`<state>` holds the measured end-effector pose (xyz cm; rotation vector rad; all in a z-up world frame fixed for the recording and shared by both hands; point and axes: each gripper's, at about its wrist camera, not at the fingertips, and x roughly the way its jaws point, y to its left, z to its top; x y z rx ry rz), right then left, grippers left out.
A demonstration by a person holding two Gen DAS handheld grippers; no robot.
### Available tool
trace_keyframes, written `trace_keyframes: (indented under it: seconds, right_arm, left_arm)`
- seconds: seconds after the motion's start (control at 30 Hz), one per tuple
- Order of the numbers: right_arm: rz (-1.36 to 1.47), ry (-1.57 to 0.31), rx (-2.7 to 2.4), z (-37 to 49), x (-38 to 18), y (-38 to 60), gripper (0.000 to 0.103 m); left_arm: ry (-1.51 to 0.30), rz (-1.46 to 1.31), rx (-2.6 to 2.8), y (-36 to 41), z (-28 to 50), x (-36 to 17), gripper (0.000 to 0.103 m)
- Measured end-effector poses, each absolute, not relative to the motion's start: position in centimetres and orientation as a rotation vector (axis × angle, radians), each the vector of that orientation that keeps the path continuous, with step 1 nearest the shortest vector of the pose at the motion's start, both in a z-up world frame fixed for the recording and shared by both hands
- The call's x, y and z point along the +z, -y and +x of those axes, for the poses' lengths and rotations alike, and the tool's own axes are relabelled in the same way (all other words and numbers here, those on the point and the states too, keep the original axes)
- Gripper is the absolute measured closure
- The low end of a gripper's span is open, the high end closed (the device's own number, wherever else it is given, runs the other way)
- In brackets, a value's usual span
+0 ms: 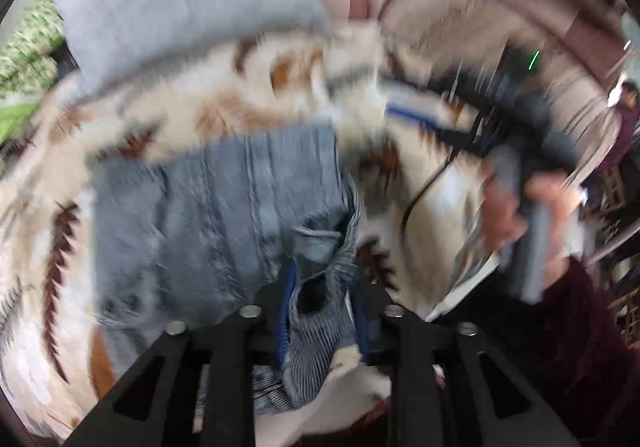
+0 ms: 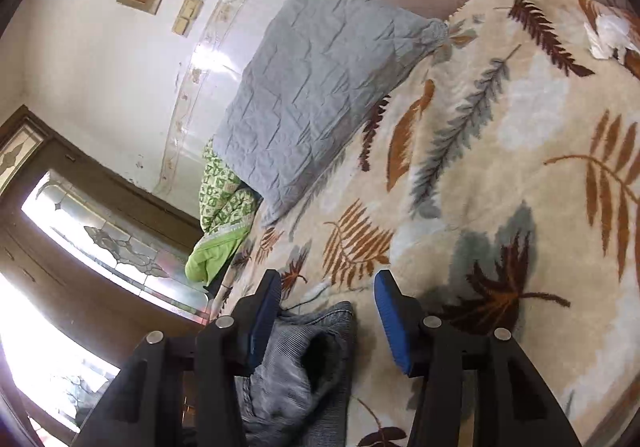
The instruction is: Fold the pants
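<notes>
The leaf-print blanket [image 2: 500, 167] covers the bed ahead of both claws. Out past the right claw [image 2: 326, 287] it lies bare, plenty of clear surface to its right and forward as far as the pillow.

The grey pillow [image 2: 320, 87] stands well ahead of the right claw, leaning on the white wall [image 2: 100, 67]. Its lower edge rests on the blanket and one corner points right.

The pants [image 1: 200, 207], grey-blue denim, lie spread on the blanket ahead and left of the left claw [image 1: 322, 287]. Their far edge runs straight across, with open blanket between it and the pillow.

A green quilt [image 2: 224, 207] is bunched at the bed's edge, ahead and left of the right claw, under the pillow's corner.

A bunched end of the pants fills the gap between the left claw's blue pads. The left view is too smeared to tell whether they pinch it.

The right claw stands released. Another fold of denim leans on its left pad, and bare blanket shows between the cloth and the right pad. A hand [image 1: 500, 215] holds it, off to the left claw's right.
</notes>
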<state>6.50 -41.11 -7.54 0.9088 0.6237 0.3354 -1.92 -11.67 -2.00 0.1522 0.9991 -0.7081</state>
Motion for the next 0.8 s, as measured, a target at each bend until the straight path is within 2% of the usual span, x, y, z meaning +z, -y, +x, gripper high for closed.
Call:
trace_keyframes:
  seconds: [0.03, 0.1, 0.27, 0.47, 0.57, 0.63, 0.8]
  right_arm:
    - [0.884, -0.631, 0.345, 6.8, -7.3, 40.4, 0.051]
    - [0.836, -0.65, 0.386, 7.3, -6.8, 38.6, 0.051]
    - [0.708, -0.683, 0.51, 8.2, -5.8, 33.3, 0.051]
    - [0.618, -0.993, 0.451, 11.4, -11.3, 28.6, 0.05]
    - [0.673, -1.021, 0.437, 11.8, -12.9, 28.9, 0.049]
    - [0.67, -1.023, 0.452, 11.8, -12.9, 28.9, 0.046]
    - [0.647, -1.015, 0.455, 11.6, -13.0, 28.7, 0.046]
  left_arm:
    - [-0.948, 0.116, -0.696, 9.9, -1.9, -0.6, 0.048]
    - [-0.877, 0.046, -0.69, 7.1, -1.9, 1.1, 0.034]
    - [-0.947, 0.043, -0.554, 4.4, 0.2, -1.7, 0.034]
    - [-1.099, 0.203, -0.4, 4.9, 2.1, -10.2, 0.033]
    - [-1.066, 0.268, -0.368, 6.4, 1.7, -11.1, 0.022]
    - [-1.082, 0.32, -0.357, 7.5, 1.6, -11.6, 0.008]
    - [-1.055, 0.342, -0.322, 7.7, 0.9, -12.5, 0.0]
